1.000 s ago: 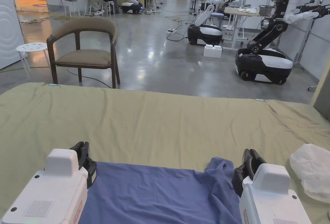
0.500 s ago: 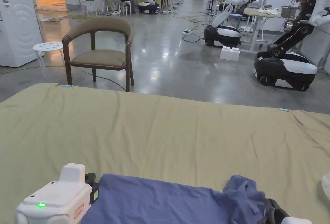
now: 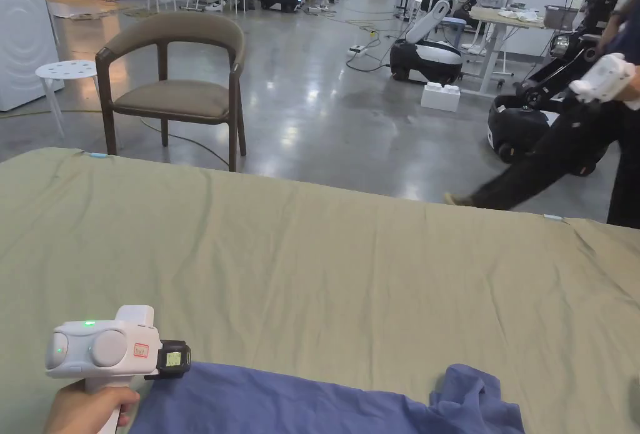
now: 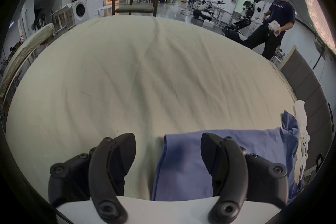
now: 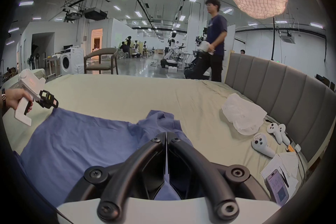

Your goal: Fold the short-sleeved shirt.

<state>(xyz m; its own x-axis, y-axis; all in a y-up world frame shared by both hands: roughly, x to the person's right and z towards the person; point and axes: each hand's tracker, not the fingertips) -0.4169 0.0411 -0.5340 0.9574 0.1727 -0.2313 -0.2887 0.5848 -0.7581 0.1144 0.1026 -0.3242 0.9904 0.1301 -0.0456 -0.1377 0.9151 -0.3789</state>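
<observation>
The left gripper (image 4: 168,153) had its fingers spread wide astride the edge of the blue shirt (image 4: 183,164) at the lower centre of its view; the right gripper (image 5: 166,138) showed fingers pressed together above the cloth, apparently holding nothing. The shirt lay on the bed (image 3: 325,254) at the lower edge of the head view, one corner bunched, so smoothing that should probably precede folding.

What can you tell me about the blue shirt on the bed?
The shirt is blue-purple, of soft thin cloth, spread mostly flat on the bed sheet with light wrinkles. One far corner is bunched into a crumpled lump. The open left gripper is at its left edge, one jaw over the cloth. The shut right gripper is above it, near the lump.
</observation>
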